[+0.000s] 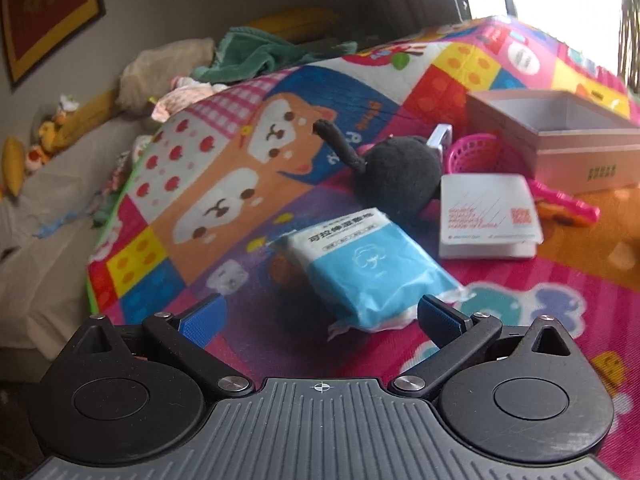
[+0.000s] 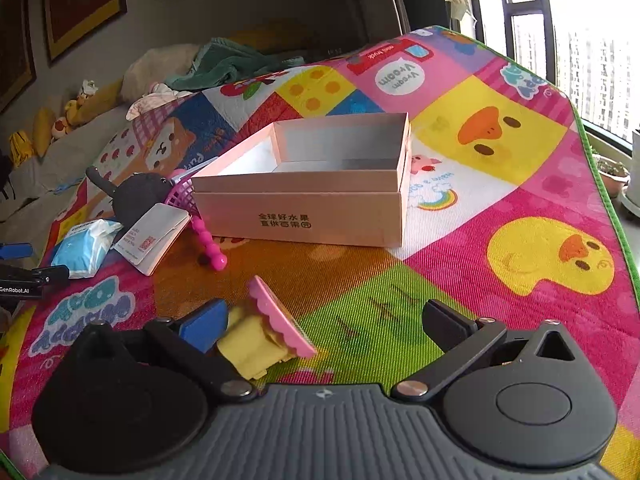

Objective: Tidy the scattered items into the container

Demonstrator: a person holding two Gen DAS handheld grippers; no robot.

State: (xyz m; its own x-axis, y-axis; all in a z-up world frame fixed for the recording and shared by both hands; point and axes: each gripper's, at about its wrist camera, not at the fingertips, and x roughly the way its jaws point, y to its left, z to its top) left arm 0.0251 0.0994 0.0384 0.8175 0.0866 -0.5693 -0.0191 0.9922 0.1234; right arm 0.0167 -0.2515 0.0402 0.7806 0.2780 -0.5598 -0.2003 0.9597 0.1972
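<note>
Bright window [image 2: 592, 52], framed pictures [image 2: 80, 4]

On the play mat [image 2: 480, 240] the open box [image 2: 304, 200] sits centrally. Left of it lie a small basket [image 2: 180, 196], a plush toy [image 2: 140, 196], a card packet [image 2: 154, 236] and, nearer, a wipes pack [image 2: 84, 252]. A toy piece [image 2: 268, 328] lies before the box.

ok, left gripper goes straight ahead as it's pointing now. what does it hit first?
Most likely the blue-and-white tissue pack: the open left gripper is aimed at it, and its near end lies between the fingers. Beyond it sits the black plush toy. Depth is hard to judge through the fisheye.
</note>
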